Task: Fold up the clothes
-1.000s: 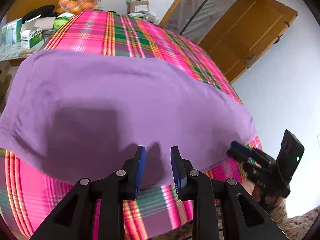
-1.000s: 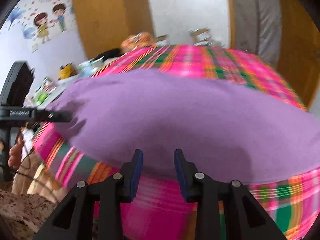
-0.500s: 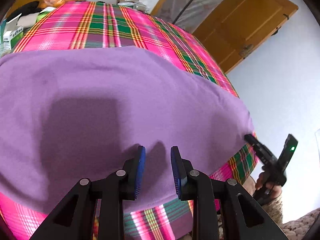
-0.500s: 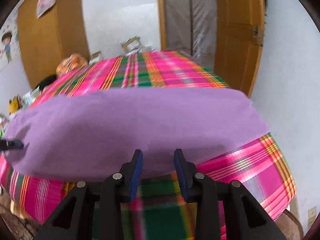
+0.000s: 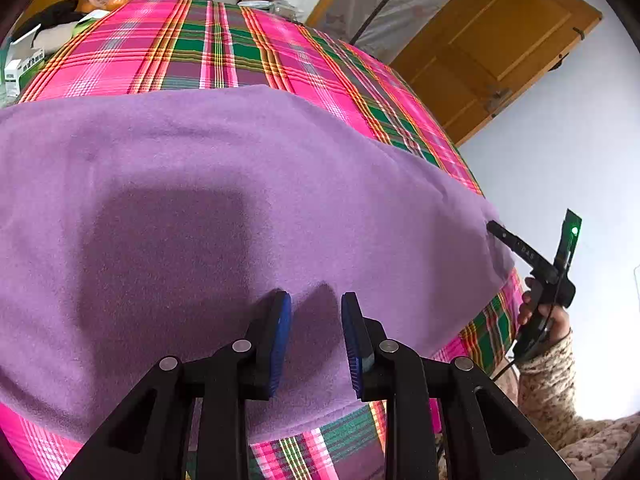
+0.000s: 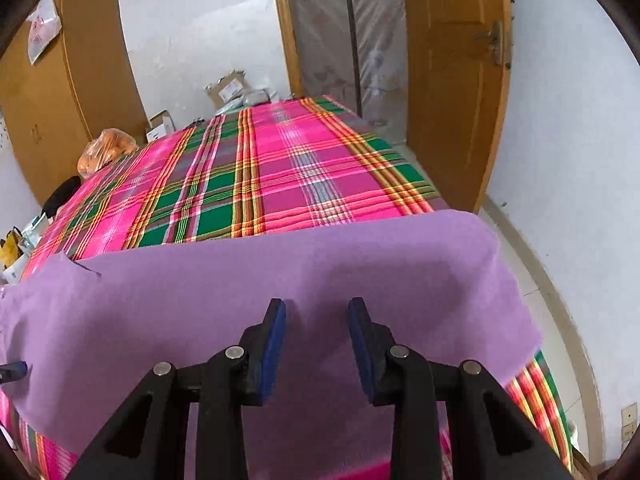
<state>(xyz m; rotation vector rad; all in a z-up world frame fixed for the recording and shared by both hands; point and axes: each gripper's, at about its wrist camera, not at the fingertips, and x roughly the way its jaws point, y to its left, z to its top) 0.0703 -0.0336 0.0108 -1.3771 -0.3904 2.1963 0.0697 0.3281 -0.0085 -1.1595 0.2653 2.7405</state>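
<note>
Here, purple cloth lies flat across near part of plaid cover, its near edge hanging over cover's front. Surface under cover: bed or bench, cannot tell. Left tool above cloth near front edge, jaws spread, nothing between blue pads. Right tool likewise spread and empty over cloth's right end; in left view its tip sits at cloth's right corner, hand gripping handle. Wooden door behind.

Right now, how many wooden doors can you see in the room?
2. One open door at the right, beside the plastic-covered doorway; one door at the left, behind the plaid bed. Others may be hidden.
</note>
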